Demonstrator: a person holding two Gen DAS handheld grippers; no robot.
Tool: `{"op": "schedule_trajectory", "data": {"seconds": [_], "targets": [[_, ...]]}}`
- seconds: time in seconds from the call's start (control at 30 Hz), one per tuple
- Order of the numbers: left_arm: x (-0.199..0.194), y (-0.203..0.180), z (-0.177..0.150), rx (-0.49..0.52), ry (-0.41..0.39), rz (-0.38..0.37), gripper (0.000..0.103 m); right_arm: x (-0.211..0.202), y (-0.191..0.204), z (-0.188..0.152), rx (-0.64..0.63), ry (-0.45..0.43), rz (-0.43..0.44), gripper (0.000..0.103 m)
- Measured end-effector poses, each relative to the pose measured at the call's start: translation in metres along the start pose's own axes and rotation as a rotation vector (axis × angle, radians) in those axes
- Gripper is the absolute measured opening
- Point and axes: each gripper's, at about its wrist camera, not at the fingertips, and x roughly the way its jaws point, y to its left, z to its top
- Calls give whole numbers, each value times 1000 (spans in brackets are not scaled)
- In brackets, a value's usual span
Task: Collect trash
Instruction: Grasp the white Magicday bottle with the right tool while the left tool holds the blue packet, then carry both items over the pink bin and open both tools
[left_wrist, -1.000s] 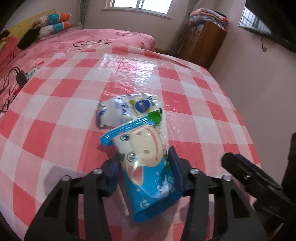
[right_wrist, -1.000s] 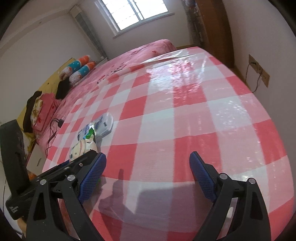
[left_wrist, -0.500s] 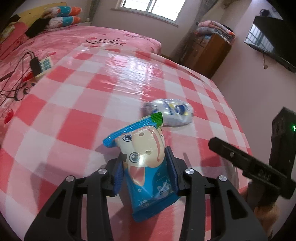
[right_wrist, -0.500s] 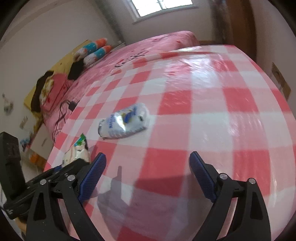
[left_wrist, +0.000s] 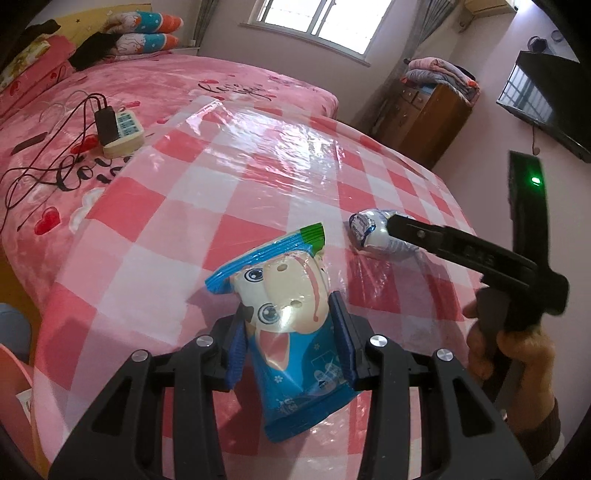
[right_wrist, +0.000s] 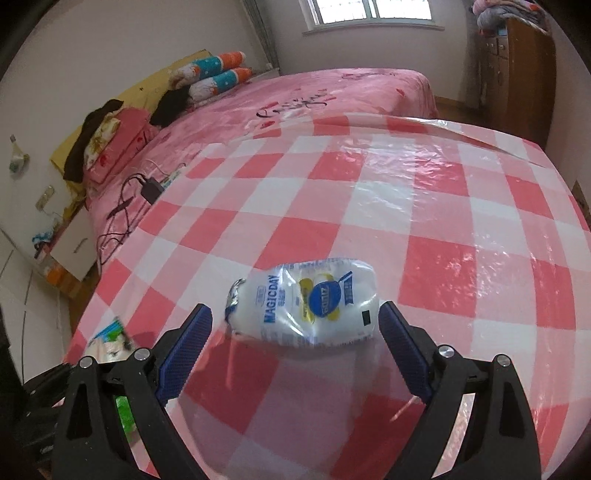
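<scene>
Crumpled white snack wrapper (right_wrist: 306, 302) with blue round logo, lying on checked tablecloth (right_wrist: 443, 206).

The checkered tabletop (right_wrist: 424, 206) lies bare and open beyond the white snack packet (right_wrist: 306, 302), which sits between the spread jaws of the right gripper (right_wrist: 295, 332). Only the cartoon snack bag (left_wrist: 291, 325) clamped in the left gripper (left_wrist: 291, 354) crowds the near left edge.

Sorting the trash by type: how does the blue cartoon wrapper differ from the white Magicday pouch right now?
The blue cartoon wrapper is clamped in the left gripper; the white Magicday pouch lies on the checked tablecloth between the open fingers of the right gripper, untouched. The wrapper is blue with a cartoon face, the pouch white with a blue and yellow logo. Both are glossy plastic packaging.
</scene>
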Motion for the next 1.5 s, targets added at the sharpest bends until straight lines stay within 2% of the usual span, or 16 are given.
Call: {"op": "schedule_trajectory", "data": {"seconds": [0.17,0.6,0.93,1.5], "targets": [[-1,8,-1,-9,-5,-6,42,12,8,0,-31,23,-7,94],[2,19,-4,-32,4,-28,42,30,30,1,-177,48,-119,95],[-3,25,-7,-43,1,-32,42,17,38,-14,-185,31,-91,94],[-31,33,-24,-43,-17,-10,42,-30,63,-52,-114,-25,-44,94]]}}
